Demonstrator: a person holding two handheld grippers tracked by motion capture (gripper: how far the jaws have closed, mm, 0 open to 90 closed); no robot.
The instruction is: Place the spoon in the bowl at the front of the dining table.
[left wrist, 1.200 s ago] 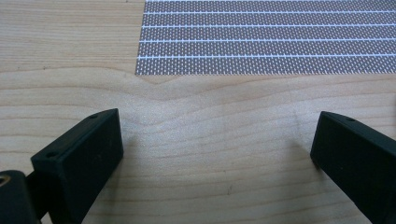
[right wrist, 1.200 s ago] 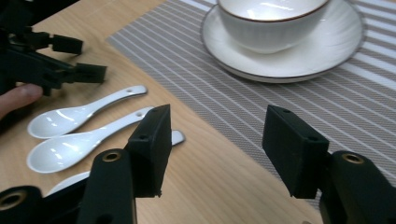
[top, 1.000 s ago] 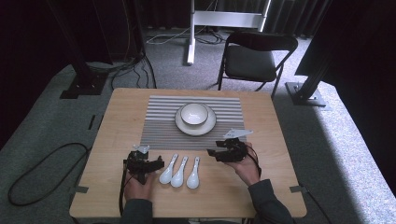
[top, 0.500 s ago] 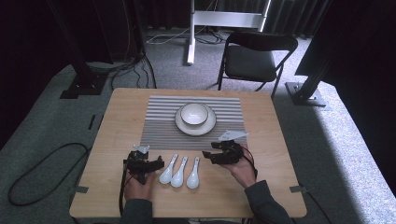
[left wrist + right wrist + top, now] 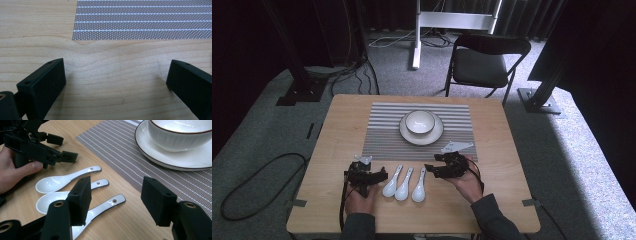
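Observation:
Three white ceramic spoons [image 5: 404,184] lie side by side on the wooden table, handles pointing away from me. In the right gripper view they are the far spoon [image 5: 62,180], the middle one [image 5: 52,198] and the nearest one [image 5: 105,206]. My right gripper [image 5: 433,170] is open and empty, its jaws [image 5: 118,192] hovering just above the nearest spoon's handle. The left gripper [image 5: 379,176] rests left of the spoons, also open, with bare wood between its jaws [image 5: 115,82]. It shows in the right gripper view [image 5: 60,147] too.
A white bowl [image 5: 420,121] sits on a white plate [image 5: 435,135] in the middle of a grey striped placemat [image 5: 382,130]. The mat's near edge [image 5: 140,35] lies ahead of the left gripper. A folding chair [image 5: 484,60] stands beyond the table.
My right gripper has moved left and slightly nearer, from the mat's near right corner toward the spoons. The left gripper and the spoons have stayed put.

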